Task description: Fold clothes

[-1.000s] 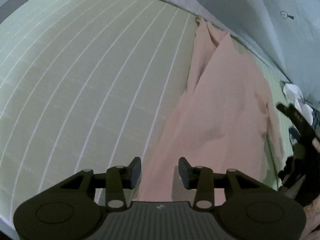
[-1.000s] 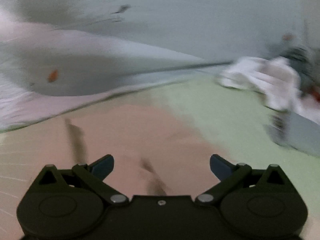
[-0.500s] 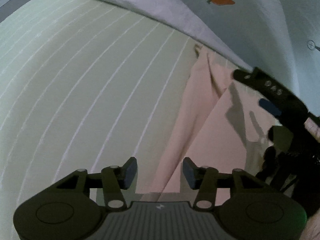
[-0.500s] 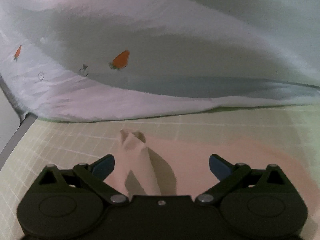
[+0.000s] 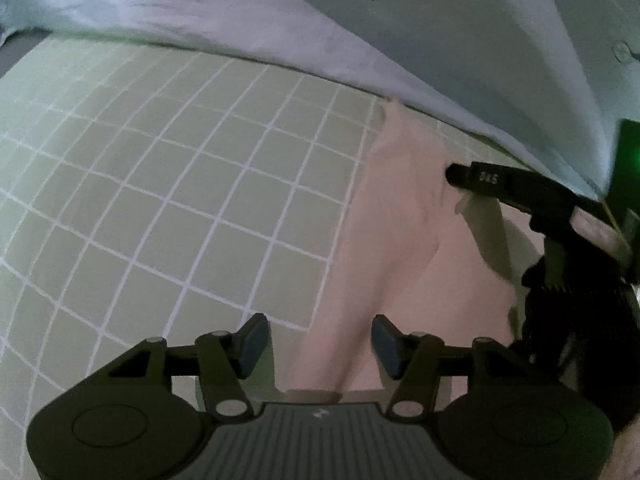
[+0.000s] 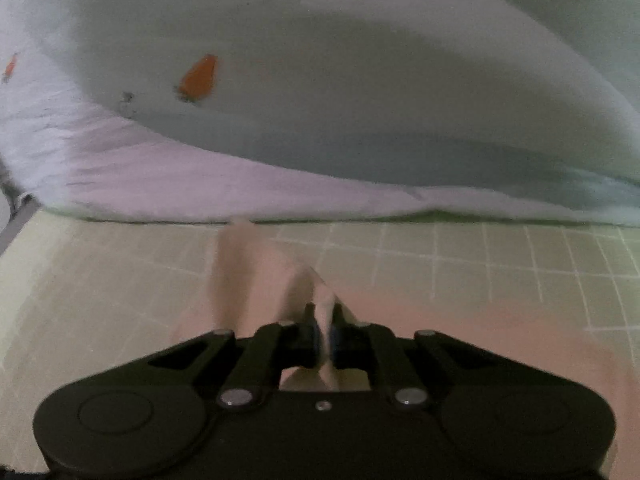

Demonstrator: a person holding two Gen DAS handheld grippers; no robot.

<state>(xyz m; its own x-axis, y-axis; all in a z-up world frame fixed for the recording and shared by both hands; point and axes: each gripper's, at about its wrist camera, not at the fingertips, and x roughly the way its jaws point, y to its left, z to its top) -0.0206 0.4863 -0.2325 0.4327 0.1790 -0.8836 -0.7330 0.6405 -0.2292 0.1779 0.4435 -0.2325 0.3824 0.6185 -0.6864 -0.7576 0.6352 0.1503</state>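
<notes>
A pale pink garment (image 5: 404, 248) lies on a green checked bed sheet (image 5: 192, 200). My left gripper (image 5: 316, 344) is open, low over the garment's near left edge, holding nothing. My right gripper (image 6: 325, 334) is shut on a raised fold of the pink garment (image 6: 260, 280) near its far end. The right gripper also shows in the left wrist view (image 5: 464, 174), pinching the cloth at the right.
A pale blue duvet with carrot prints (image 5: 400, 32) is bunched along the far side of the bed, also in the right wrist view (image 6: 320, 100). The green checked sheet (image 6: 480, 252) stretches to the left and right of the garment.
My right gripper moved forward to the garment's far end and shut on a fold of it. My left gripper moved forward along the garment's left edge and stays open.
</notes>
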